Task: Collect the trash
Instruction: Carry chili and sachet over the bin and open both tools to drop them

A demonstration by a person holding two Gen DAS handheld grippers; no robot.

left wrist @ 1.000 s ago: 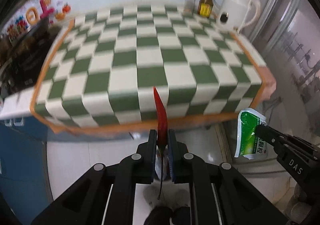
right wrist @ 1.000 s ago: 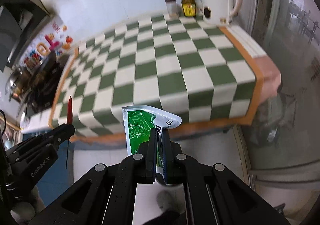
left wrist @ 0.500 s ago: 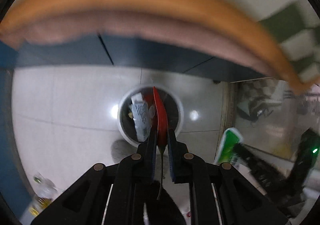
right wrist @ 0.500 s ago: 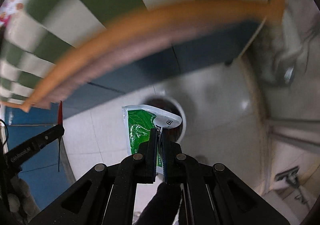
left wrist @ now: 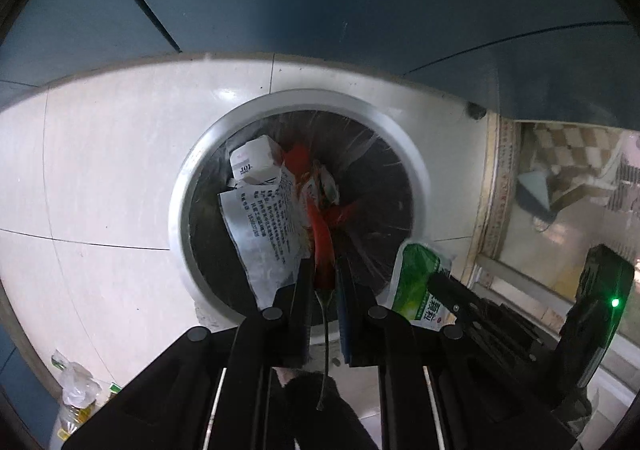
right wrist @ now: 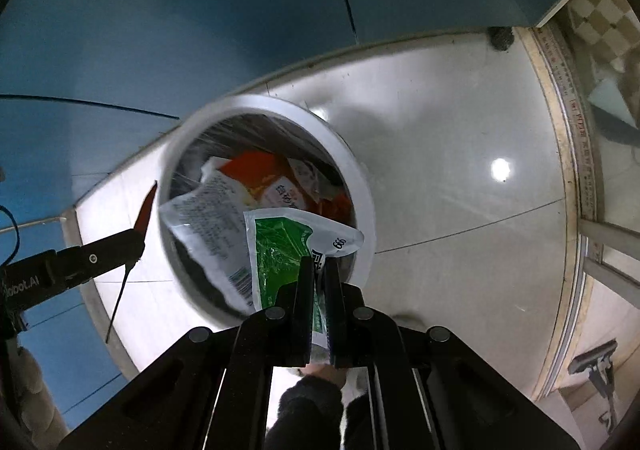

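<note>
You've dropped both grippers from counter to round white bin (left wrist: 180,185). Left gripper (left wrist: 324,282) clamps red chilli (left wrist: 322,246), right gripper (right wrist: 318,282) green-white sachet (right wrist: 280,250); neither released, seemingly.

One bin (left wrist: 182,185) sits below two grippers. One holds one red chili (left wrist: 322,246); the other, one green packet (right wrist: 280,254).

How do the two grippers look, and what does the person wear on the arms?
Both are matte black. The left gripper and the right gripper each have two flat narrow fingers on angular arms with round pivot bolts. Seen from the right wrist, the left one bears white lettering and a thin black cable. The right one's body shows a green light. A dark fuzzy sleeve shows below.
</note>
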